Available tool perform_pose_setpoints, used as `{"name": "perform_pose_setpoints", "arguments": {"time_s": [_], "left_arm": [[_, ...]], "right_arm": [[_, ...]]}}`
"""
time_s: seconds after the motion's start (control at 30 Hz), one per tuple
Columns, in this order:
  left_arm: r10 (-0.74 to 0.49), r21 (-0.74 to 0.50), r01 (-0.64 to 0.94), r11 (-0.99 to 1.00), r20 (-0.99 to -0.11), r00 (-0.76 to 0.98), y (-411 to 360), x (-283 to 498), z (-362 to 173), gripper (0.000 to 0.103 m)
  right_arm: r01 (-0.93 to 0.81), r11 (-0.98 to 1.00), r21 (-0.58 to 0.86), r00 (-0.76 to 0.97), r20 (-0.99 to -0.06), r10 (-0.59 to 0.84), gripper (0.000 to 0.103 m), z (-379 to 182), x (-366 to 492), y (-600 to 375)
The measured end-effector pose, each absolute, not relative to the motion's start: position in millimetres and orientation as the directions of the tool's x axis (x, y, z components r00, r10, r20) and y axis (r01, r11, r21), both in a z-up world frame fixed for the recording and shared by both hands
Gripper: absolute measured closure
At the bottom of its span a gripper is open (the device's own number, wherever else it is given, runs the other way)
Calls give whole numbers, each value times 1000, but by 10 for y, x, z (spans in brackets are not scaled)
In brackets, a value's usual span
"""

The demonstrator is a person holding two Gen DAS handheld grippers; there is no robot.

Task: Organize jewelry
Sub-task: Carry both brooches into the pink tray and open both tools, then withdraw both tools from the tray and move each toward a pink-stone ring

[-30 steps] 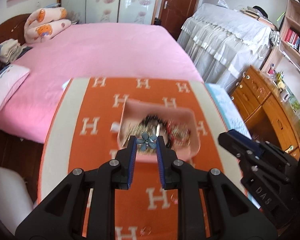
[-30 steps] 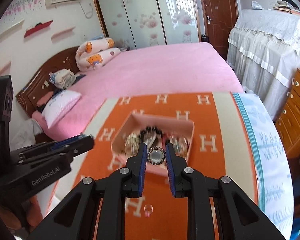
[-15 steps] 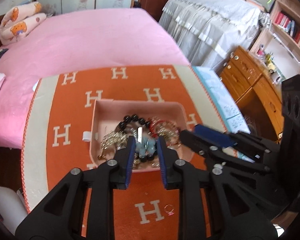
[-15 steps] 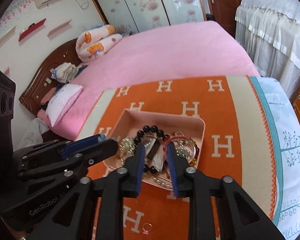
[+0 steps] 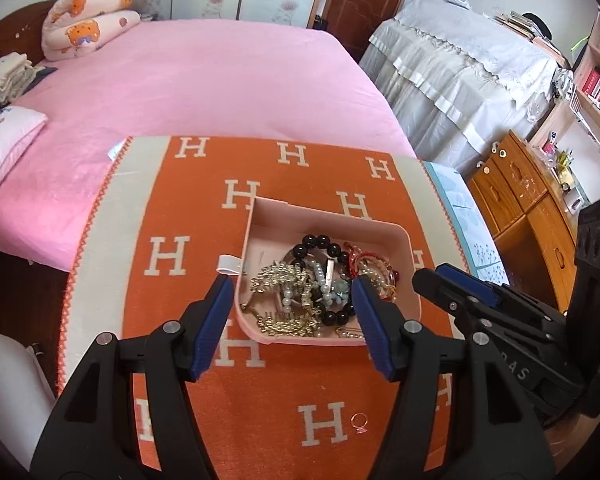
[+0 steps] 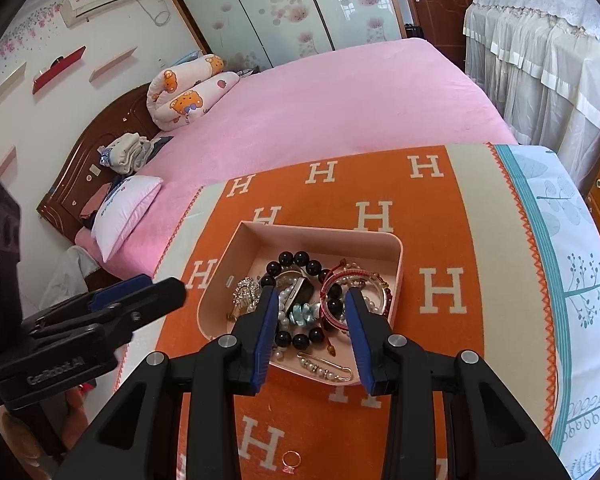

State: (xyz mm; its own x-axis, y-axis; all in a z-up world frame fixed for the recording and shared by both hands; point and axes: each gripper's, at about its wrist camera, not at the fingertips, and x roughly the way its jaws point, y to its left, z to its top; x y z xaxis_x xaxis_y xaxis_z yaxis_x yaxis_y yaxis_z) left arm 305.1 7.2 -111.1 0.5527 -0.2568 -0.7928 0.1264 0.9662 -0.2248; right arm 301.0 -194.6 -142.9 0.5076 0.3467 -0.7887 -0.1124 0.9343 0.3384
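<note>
A pink tray (image 5: pixel 328 216) (image 6: pixel 320 232) sits on the orange H-patterned cloth, holding a heap of jewelry. In the heap are a black bead bracelet (image 5: pixel 316 242) (image 6: pixel 296 260), a gold brooch (image 5: pixel 276 276), a red bracelet (image 6: pixel 340 276), a pearl pin (image 6: pixel 328 370) and a pale blue flower piece (image 5: pixel 338 288) (image 6: pixel 302 312). My left gripper (image 5: pixel 291 284) hangs over the tray's near half, its jaws opening wide and gripping nothing. Just right of it, my right gripper (image 6: pixel 311 294) is also over the heap, jaws opening, pads pressing on nothing.
A small gold ring (image 5: pixel 360 424) (image 6: pixel 291 460) lies on the cloth in front of the tray. A white tag (image 5: pixel 228 264) lies at the tray's left side. A pink bed (image 5: pixel 220 72) is beyond the cloth, with wooden drawers (image 5: pixel 520 196) to the right.
Both grippers came down over the tray and their jaws parted. The blue flower piece left the left jaws and lies in the heap. The round brooch is gone from the right jaws.
</note>
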Motion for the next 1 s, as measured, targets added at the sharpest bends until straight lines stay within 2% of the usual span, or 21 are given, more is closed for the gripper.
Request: {"name": "perform_pose_setpoints", "arguments": {"time_s": [0.43,1.0], "left_arm": [[-185,-169,86,982,-751,634,379,2648,-841,44],[-180,-145,108,984,-717,674,481,1989,-609,44]], "right_arm": [[-128,943,308,516,-791,328,68,-1282,2755,-1769],[-151,948,279,545,-777,315,68,-1060,2090,-1639]]}}
